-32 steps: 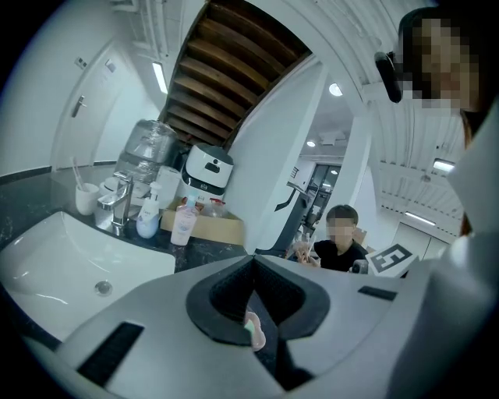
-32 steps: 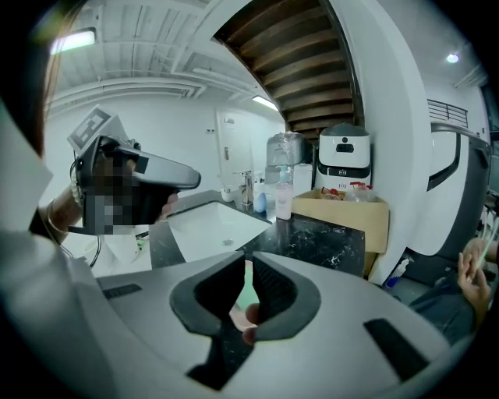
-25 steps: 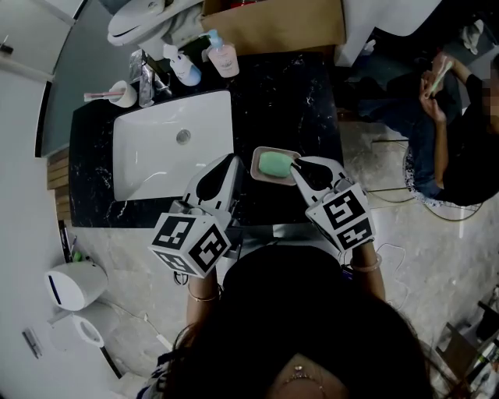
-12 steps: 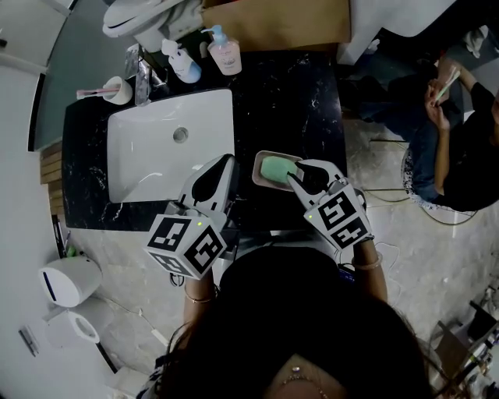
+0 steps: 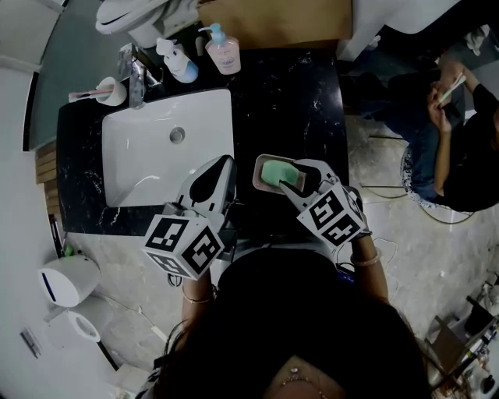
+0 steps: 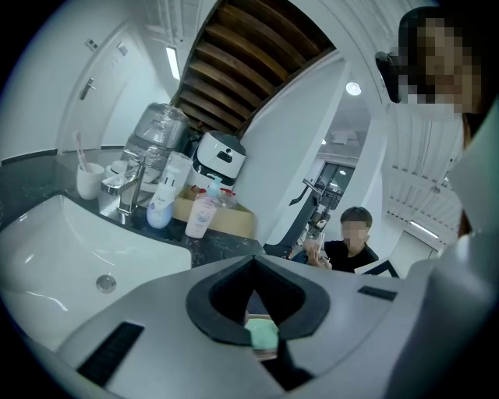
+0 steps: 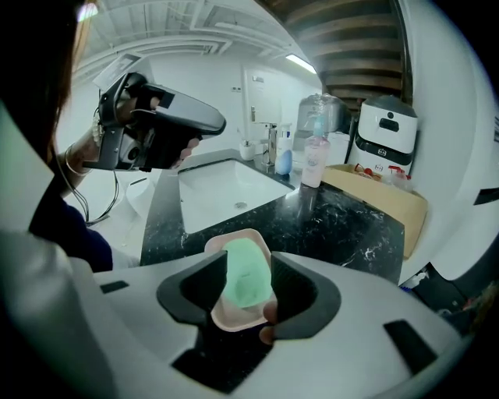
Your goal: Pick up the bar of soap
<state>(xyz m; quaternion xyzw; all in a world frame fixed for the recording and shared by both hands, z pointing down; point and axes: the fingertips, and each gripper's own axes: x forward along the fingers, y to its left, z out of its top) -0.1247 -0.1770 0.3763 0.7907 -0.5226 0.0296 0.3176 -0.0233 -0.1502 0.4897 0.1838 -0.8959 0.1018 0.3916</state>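
Note:
A pale green bar of soap lies in a pink dish near the front edge of the black marble counter. My right gripper is tilted down over the dish. Its jaws have just been opening and now stand open, one on each side of the soap. My left gripper hovers to the left of the dish by the sink's right edge, tips together and holding nothing. Through the gap below its tips, the soap shows.
A white sink basin fills the counter's left half, with a faucet, a cup with a toothbrush and two pump bottles behind it. A cardboard box stands at the back. A person sits on the floor to the right.
My right gripper has come down and forward over the dish, and its jaws have spread from shut to either side of the soap. The left gripper has barely shifted.

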